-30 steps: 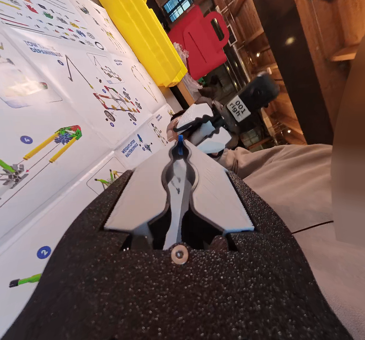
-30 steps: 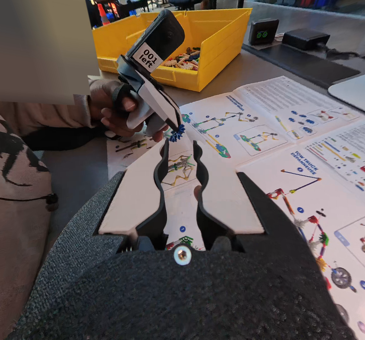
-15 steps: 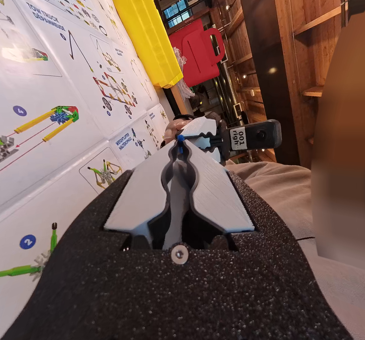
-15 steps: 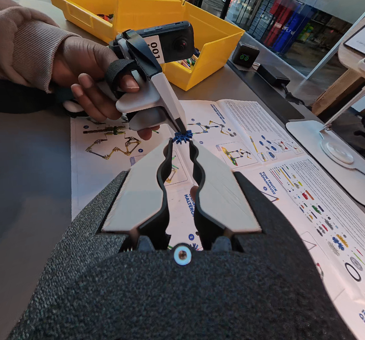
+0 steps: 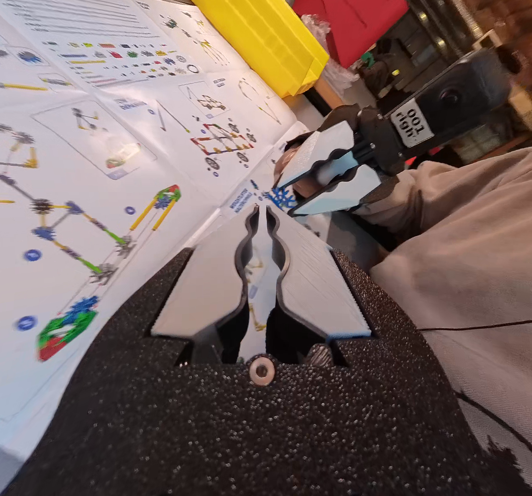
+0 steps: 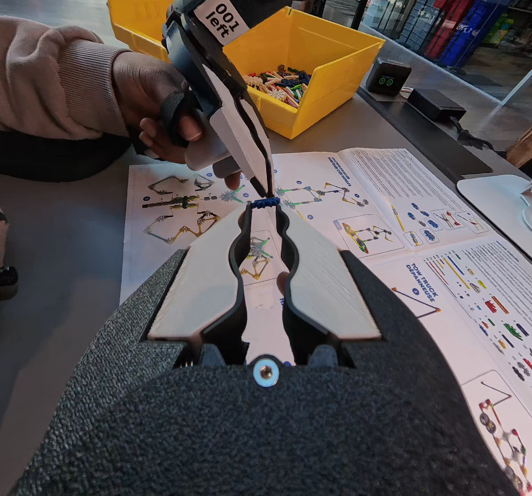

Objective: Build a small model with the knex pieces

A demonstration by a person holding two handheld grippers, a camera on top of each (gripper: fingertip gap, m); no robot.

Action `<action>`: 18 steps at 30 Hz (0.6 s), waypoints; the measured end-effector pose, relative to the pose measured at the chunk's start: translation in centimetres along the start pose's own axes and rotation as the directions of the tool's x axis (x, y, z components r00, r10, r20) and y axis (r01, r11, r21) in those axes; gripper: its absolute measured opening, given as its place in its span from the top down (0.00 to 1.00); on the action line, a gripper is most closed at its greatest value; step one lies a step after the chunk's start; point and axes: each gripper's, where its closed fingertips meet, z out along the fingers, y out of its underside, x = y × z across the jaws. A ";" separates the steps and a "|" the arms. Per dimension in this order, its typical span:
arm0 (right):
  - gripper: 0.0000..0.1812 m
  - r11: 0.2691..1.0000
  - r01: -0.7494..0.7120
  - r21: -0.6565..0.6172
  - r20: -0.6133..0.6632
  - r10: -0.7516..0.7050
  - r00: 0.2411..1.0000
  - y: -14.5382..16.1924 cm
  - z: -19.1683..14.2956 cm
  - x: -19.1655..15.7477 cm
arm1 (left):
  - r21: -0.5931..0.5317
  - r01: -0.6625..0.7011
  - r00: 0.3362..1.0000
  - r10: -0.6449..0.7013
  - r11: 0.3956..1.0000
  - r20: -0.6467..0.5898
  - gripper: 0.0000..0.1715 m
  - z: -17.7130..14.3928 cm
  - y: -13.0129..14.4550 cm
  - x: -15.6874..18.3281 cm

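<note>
blue connector (image 6: 266,203) | yellow bin (image 6: 322,50) | white printed sheet (image 6: 383,194) | grey table (image 6: 57,252)

A grey table (image 6: 359,125) carries everything, and most of its near part is covered by a large unfolded white instruction sheet (image 6: 374,200) printed with coloured diagrams of rod-and-connector models. Behind the sheet stands a yellow bin (image 6: 331,50) with a heap of small coloured building pieces (image 6: 279,82) in its bottom. To the right of the bin lie a small black device with a lit screen (image 6: 388,79), a black power brick (image 6: 436,105) with its cable, and farther right a white pad (image 6: 495,203) beside the sheet's edge.
</note>
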 end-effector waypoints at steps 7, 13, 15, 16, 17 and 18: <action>0.92 0.993 -0.104 -0.049 0.026 0.105 0.994 0.7 1.5 2.9 | -0.255 -0.184 0.782 0.298 0.949 0.548 0.80 -7.5 0.3 -10.1; 0.92 0.982 -0.169 -0.078 0.003 0.170 0.985 2.1 1.3 4.7 | -0.400 -0.182 0.738 0.393 0.898 0.548 0.80 -7.1 2.7 -11.7; 0.92 0.976 -0.203 -0.080 0.004 0.204 0.979 2.4 1.0 5.1 | -0.422 -0.192 0.743 0.412 0.886 0.527 0.81 -6.9 3.1 -11.2; 0.92 0.973 -0.217 -0.076 0.004 0.218 0.976 2.4 0.9 5.3 | -0.432 -0.197 0.750 0.419 0.880 0.511 0.82 -6.8 3.3 -10.9; 0.92 0.971 -0.228 -0.074 0.002 0.229 0.974 2.4 0.8 5.4 | -0.442 -0.202 0.758 0.425 0.874 0.494 0.82 -6.6 3.6 -10.6; 0.92 0.969 -0.237 -0.076 0.002 0.238 0.971 2.4 0.7 5.5 | -0.447 -0.207 0.770 0.427 0.870 0.475 0.82 -6.5 3.8 -10.2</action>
